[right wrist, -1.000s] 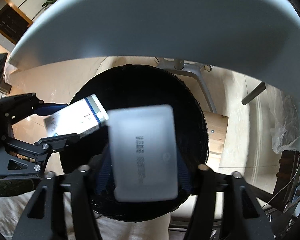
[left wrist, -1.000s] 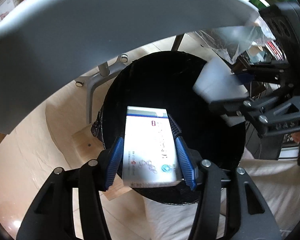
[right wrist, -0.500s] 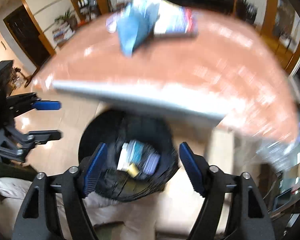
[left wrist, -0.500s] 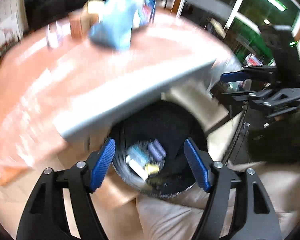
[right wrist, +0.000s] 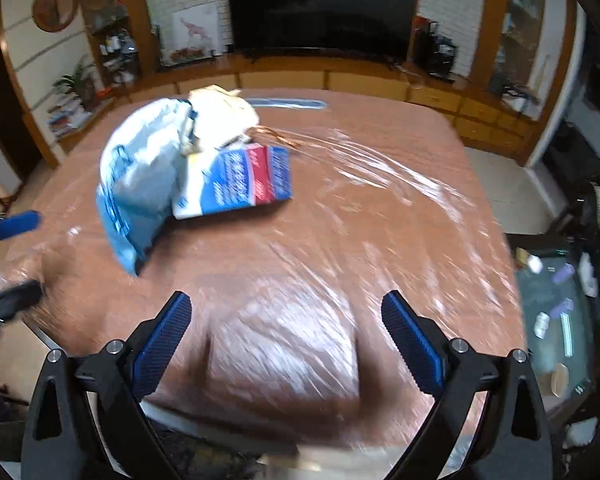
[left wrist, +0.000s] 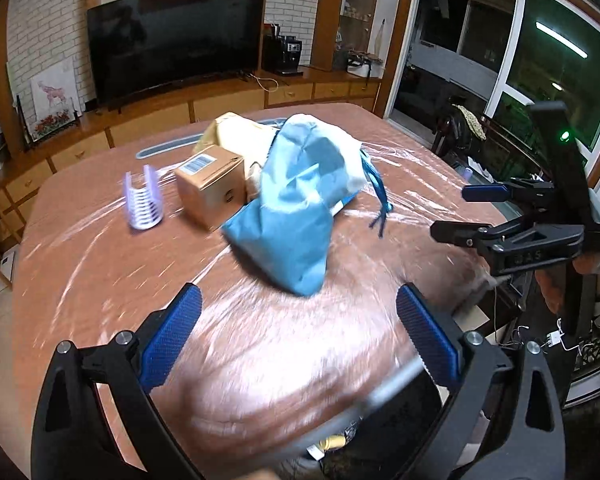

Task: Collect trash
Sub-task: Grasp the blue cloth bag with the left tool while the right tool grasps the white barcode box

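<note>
Left gripper (left wrist: 298, 336) and right gripper (right wrist: 286, 336): both released, empty, above the near table (right wrist: 380, 216) edge. Trash pile, blue bag (left wrist: 300, 200) and cardboard box (left wrist: 211, 184), lies at table centre.

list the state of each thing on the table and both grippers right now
left gripper: open, empty
right gripper: open, empty
blue bag: slumped on the table, drawstring loose
cardboard box: closed, upright
blue-and-red carton: lying on its side
purple comb-like piece: standing on the table
TV: off
</note>
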`<state>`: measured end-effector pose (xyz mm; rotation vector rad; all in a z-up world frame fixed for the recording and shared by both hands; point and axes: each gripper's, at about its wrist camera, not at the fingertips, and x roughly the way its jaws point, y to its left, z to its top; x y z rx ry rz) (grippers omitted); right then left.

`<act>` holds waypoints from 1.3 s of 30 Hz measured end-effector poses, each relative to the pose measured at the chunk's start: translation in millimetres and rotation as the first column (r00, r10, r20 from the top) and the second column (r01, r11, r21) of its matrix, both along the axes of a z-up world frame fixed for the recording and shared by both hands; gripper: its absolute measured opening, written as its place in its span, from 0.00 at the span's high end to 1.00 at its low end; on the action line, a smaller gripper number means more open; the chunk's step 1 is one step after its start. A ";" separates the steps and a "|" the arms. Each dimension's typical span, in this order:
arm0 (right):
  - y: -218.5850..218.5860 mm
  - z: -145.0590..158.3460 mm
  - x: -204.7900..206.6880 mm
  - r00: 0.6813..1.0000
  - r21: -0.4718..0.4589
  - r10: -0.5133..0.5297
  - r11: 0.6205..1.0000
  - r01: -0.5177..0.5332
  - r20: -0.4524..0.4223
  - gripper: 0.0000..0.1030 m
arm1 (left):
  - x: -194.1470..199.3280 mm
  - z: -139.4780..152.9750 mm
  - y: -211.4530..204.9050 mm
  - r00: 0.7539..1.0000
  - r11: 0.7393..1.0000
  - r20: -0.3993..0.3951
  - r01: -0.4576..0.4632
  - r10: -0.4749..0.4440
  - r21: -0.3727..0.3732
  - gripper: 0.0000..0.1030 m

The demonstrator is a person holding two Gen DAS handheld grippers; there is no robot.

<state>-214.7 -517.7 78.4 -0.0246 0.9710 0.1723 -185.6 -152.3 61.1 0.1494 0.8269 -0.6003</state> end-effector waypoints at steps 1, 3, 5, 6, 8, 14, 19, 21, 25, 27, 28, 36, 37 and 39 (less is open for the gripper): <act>0.6 -0.5 7.8 1.000 0.017 0.019 1.000 -0.019 -0.001 0.09 | 5.6 -2.8 -3.1 1.000 1.000 -0.002 0.003 -0.003 0.004 0.04; 8.2 -4.7 18.0 0.999 0.015 0.042 0.999 -0.042 0.002 0.09 | 15.3 -5.8 -8.7 1.000 1.000 -0.007 -0.004 0.004 0.021 0.04; 16.4 -5.0 29.4 0.999 0.000 0.053 0.999 -0.053 0.000 0.09 | 30.4 -12.4 -14.5 1.000 0.999 -0.026 -0.016 0.016 0.030 0.04; 16.9 -7.4 36.2 0.999 -0.005 0.053 0.999 -0.053 -0.005 0.09 | 34.1 -13.4 -15.4 0.999 0.999 -0.033 -0.023 0.023 0.028 0.04; 17.6 -10.0 45.5 0.999 0.004 0.053 0.999 -0.053 -0.013 0.09 | 47.0 -18.3 -17.8 0.997 0.999 -0.061 -0.040 0.041 0.009 0.04; 19.3 -9.5 58.3 0.992 0.067 0.122 0.990 -0.121 -0.017 0.09 | 63.8 -26.1 -16.0 0.995 0.998 -0.079 -0.068 0.067 -0.018 0.17; 35.2 -15.1 73.8 0.986 0.089 0.163 0.983 -0.159 -0.033 0.09 | 68.4 -24.5 0.9 0.993 0.996 -0.101 -0.066 0.061 -0.054 0.32; 40.6 -17.5 81.3 0.985 0.106 0.170 0.981 -0.165 -0.037 0.08 | 66.9 -22.4 8.4 0.993 0.996 -0.102 -0.069 0.063 -0.059 0.32; 54.8 -24.3 94.5 0.982 0.090 0.181 0.980 -0.176 -0.049 0.09 | 73.2 -25.4 14.4 0.992 0.996 -0.105 -0.071 0.066 -0.048 0.32; 59.1 -27.9 99.1 0.979 0.081 0.194 0.979 -0.189 -0.058 0.09 | 76.3 -25.3 14.0 0.992 0.996 -0.106 -0.072 0.066 -0.051 0.32; 61.0 -29.7 100.6 0.978 0.078 0.199 0.978 -0.194 -0.062 0.09 | 77.8 -24.9 13.4 0.992 0.996 -0.105 -0.071 0.065 -0.053 0.32; 63.9 -38.9 96.9 0.973 0.052 0.219 0.975 -0.215 -0.077 0.09 | 87.0 -27.7 -3.9 0.998 0.999 -0.063 -0.013 0.016 0.041 0.16; 62.0 -40.2 96.0 0.973 0.066 0.220 0.974 -0.215 -0.077 0.09 | 88.2 -28.2 -4.6 0.998 0.999 -0.065 -0.008 0.011 0.040 0.16; 58.5 -41.4 94.2 0.972 0.092 0.222 0.972 -0.215 -0.078 0.13 | 89.6 -29.2 -5.4 0.998 0.999 -0.064 0.001 0.002 0.036 0.16</act>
